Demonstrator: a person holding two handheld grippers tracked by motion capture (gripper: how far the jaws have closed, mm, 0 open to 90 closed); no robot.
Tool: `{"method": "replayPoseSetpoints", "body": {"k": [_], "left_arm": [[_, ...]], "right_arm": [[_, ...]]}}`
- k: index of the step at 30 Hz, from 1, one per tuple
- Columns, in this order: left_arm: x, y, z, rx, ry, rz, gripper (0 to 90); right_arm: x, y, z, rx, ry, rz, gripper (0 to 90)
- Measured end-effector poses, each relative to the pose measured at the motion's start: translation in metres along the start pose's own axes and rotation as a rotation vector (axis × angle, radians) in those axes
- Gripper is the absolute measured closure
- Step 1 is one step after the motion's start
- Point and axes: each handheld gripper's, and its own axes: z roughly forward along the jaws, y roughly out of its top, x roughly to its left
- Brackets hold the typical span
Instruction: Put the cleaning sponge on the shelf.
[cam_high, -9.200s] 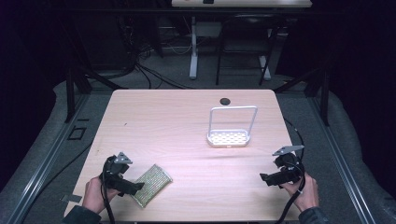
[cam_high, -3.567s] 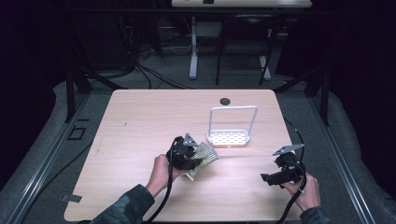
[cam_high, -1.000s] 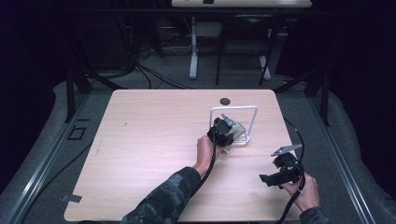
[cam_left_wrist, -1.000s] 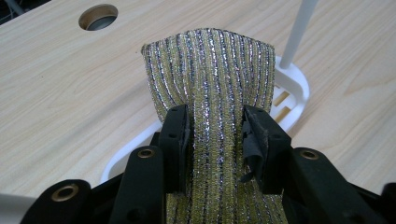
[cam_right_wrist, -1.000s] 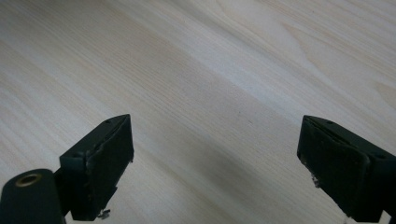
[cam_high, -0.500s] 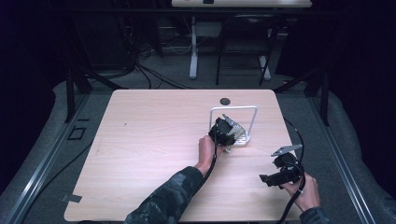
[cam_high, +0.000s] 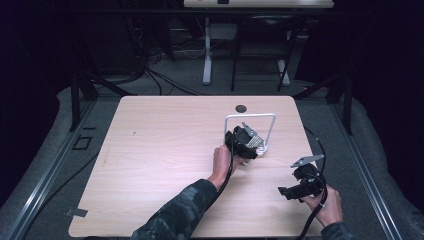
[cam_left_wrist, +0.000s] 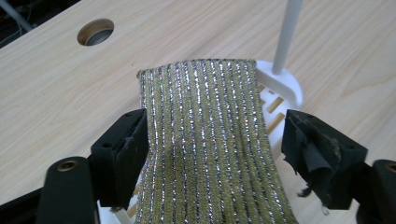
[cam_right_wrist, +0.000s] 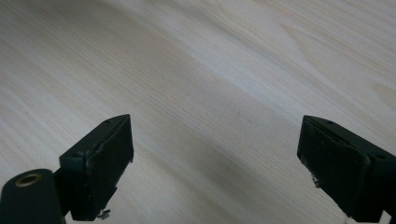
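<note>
An olive cloth with silver stripes (cam_left_wrist: 205, 140) lies draped over the white rack's slatted base (cam_left_wrist: 285, 88), under its tall wire loop (cam_high: 248, 116). My left gripper (cam_left_wrist: 217, 123) stands over it. Its jaws have just been opening and are now open: the cloth runs between them, and the right pad is clear of it. In the high view the left gripper (cam_high: 245, 142) sits at the rack, with the cloth (cam_high: 254, 142) beside it. My right gripper (cam_high: 287, 192) rests near the table's front right, open (cam_right_wrist: 215, 135) over bare wood.
A round cable hole (cam_high: 241, 108) lies in the table (cam_high: 160, 150) just behind the rack, also seen as the hole (cam_left_wrist: 95, 31) in the left gripper view. Cables trail from both grippers. Desk legs and cords stand on the floor beyond the far edge.
The left hand has carried the cloth from the table's front left to the rack. Over the last second it barely shifted. The right hand has stayed put.
</note>
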Motion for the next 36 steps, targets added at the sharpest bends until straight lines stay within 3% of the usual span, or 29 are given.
{"method": "replayPoseSetpoints", "body": {"k": [9,10,14,22,27,36], "left_arm": [[-0.006,0.005,-0.030,-0.011,-0.108,0.042,15.5],[-0.006,0.006,-0.038,-0.009,-0.117,0.068,15.3],[-0.006,0.005,-0.051,-0.010,-0.138,0.083,14.4],[0.003,-0.007,-0.081,0.000,-0.153,0.089,10.4],[0.010,-0.019,-0.102,0.018,-0.143,0.109,6.0],[0.024,-0.042,-0.130,0.037,-0.131,0.109,3.5]], "right_arm": [[0.000,0.000,0.000,-0.014,-0.007,0.000,10.0],[0.000,0.000,0.000,-0.014,-0.008,0.000,10.0],[0.001,0.000,-0.001,-0.009,-0.008,-0.001,10.1],[0.001,0.000,-0.001,-0.008,-0.010,-0.002,10.0],[0.001,0.001,-0.001,-0.008,-0.014,-0.004,10.1],[0.001,0.001,-0.002,-0.007,-0.016,-0.005,10.1]]}}
